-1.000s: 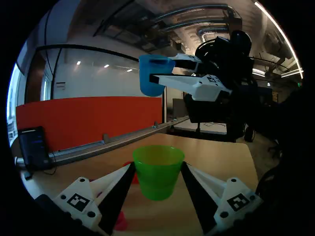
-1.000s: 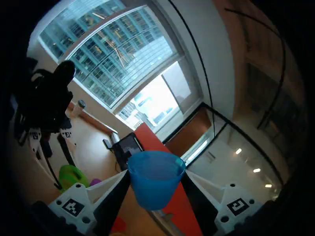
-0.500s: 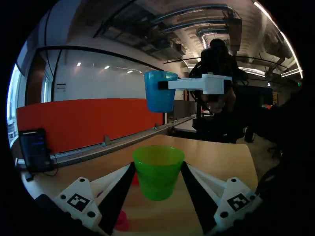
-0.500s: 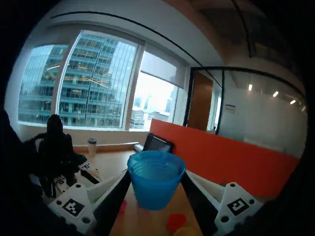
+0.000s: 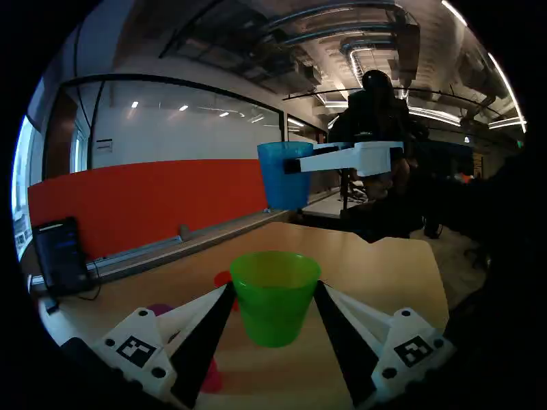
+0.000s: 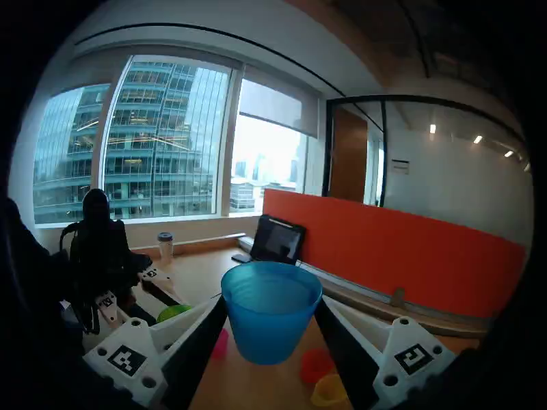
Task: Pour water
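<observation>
In the left gripper view my left gripper (image 5: 273,301) is shut on a green cup (image 5: 275,297), held upright above the wooden table (image 5: 369,263). Farther off and higher, the blue cup (image 5: 284,174) hangs upright in the other gripper, held by a person's hand. In the right gripper view my right gripper (image 6: 271,316) is shut on that blue cup (image 6: 271,320), upright, its inside looking watery. Down at the left there, the green cup (image 6: 172,312) shows as a rim between the left gripper's fingers (image 6: 152,280).
An orange partition (image 5: 150,198) and a metal rail run along the table's far side. A dark tablet (image 5: 60,254) stands at the left end. Small red, pink and yellow cups (image 6: 318,365) lie on the table. A takeaway cup (image 6: 164,246) stands by the windows.
The blue cup went from tilted to upright and has sunk a little lower, nearer the green cup. The green cup has stayed put in my left gripper.
</observation>
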A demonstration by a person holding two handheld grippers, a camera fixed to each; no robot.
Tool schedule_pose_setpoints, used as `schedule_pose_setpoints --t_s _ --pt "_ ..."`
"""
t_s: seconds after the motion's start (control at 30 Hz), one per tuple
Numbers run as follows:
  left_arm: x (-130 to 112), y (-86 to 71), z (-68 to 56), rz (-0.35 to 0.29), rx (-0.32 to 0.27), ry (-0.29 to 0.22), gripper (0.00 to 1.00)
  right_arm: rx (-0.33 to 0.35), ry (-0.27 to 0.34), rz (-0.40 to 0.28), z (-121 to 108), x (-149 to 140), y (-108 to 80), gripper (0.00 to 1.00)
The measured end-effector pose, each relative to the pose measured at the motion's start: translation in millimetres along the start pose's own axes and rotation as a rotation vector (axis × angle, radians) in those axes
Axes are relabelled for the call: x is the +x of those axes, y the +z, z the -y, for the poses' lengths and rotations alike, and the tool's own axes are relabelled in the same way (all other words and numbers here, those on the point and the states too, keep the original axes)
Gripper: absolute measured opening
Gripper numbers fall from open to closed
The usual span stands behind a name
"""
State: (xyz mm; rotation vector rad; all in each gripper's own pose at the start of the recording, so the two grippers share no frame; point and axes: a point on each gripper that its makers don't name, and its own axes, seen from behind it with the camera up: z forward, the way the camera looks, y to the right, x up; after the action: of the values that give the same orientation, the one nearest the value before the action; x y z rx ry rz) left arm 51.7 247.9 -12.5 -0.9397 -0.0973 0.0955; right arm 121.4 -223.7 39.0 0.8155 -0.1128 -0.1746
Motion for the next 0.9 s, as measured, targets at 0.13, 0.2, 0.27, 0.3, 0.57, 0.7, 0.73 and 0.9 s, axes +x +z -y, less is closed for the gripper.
schedule_pose_setpoints --t_s 0.13,0.2,0.27,0.3,0.57,0.7,0.73,0.9 --pt "-11 -1.0 -0.9 0.035 -0.004 0.004 0.84 0.001 0.0 0.028 0 -21 -5.6 0.9" --pt "-17 -1.1 -1.3 0.053 -0.006 0.006 0.84 0.004 0.002 0.04 0 -30 -8.1 0.91" --pt "-24 -0.6 -1.5 0.075 -0.008 0.008 0.84 0.007 0.008 0.053 1 -41 -10.2 0.91" --pt "-27 -0.2 -1.9 0.083 -0.009 0.008 0.84 0.009 0.012 0.06 2 -46 -11.0 0.91" --pt "-52 4.4 -8.4 0.156 -0.038 0.001 0.84 0.026 0.041 0.114 5 -82 -15.7 0.9" --pt "-66 7.4 -11.8 0.2 -0.054 0.007 0.84 0.039 0.046 0.144 8 -98 -15.9 0.9" --pt "-70 8.2 -12.1 0.215 -0.057 0.011 0.84 0.042 0.045 0.15 9 -102 -15.9 0.9" --pt "-89 11.5 -12.1 0.28 -0.062 0.027 0.84 0.052 0.043 0.189 11 -124 -16.3 0.91"
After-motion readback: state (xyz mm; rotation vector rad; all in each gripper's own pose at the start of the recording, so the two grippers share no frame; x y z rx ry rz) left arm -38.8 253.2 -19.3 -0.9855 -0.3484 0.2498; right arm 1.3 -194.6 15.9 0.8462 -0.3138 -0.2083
